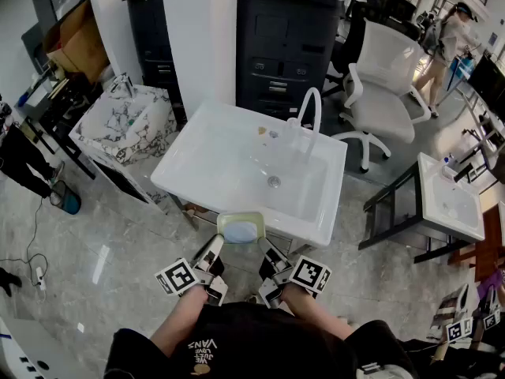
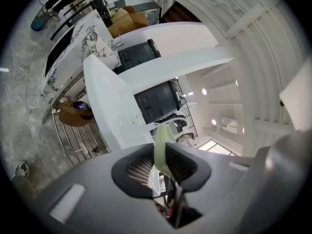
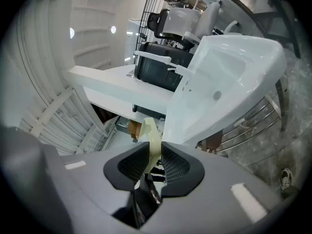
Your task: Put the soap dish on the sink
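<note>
Pale green, rounded-rectangular soap dish [image 1: 241, 227], bluish centre; clamped at nine o'clock by left gripper [image 1: 213, 251], at three by right gripper [image 1: 270, 253]; sink [image 1: 197, 144] at twelve.

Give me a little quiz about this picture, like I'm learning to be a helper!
1. True or false: the left gripper and the right gripper both grip the soap dish.
2. What colour is the soap dish? A pale green, B red, C black.
3. Fill in: the faucet stands at the sink's ____ edge, the one away from the person.

Key: 1 true, each gripper is shut on its rim. 2 A. 3 far.
</note>
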A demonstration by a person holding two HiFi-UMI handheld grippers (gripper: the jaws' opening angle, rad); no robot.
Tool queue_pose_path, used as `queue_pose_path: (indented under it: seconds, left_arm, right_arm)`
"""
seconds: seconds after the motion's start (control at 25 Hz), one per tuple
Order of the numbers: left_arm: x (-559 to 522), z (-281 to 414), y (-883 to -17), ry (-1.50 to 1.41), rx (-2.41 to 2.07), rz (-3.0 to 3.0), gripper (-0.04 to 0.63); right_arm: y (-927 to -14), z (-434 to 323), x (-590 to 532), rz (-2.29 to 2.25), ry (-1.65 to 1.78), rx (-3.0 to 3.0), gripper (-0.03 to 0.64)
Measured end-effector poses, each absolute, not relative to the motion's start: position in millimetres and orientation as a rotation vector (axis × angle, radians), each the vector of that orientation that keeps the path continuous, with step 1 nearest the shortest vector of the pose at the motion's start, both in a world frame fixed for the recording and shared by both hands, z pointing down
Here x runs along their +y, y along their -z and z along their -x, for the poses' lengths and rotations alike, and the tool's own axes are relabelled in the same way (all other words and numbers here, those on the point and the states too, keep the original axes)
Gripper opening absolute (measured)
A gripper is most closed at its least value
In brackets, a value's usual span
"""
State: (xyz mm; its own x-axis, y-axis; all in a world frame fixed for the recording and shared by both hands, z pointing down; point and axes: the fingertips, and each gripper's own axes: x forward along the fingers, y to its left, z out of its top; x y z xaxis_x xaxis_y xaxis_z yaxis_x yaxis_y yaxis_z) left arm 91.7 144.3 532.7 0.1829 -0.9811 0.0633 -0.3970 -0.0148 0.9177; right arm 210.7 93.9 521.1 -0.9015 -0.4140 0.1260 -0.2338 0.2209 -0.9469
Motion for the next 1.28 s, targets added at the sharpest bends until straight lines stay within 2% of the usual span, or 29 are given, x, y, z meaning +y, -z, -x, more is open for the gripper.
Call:
queue_pose_path:
  seconds: [0.52, 0.8, 1.28]
  left_arm:
    - [153.6, -76.4, -534.4, 0.874, -1.352, -1.569, 0.127]
    - [137.0, -35.2, -524.7, 0.881, -1.249, -1.623, 0.127]
    - [117.8, 71.1, -528.1, 0.696, -1.146, -1.727, 0.127]
  right_arm:
    - [-520.8, -194.9, 102.1, 0.618, 1.722, 2.356, 0.078]
    - [-520.4, -152.8, 96.0, 0.698, 1.691, 2.309, 0.078]
    - [-522.2, -57.1, 97.1, 0.853, 1.61, 2.152, 0.078]
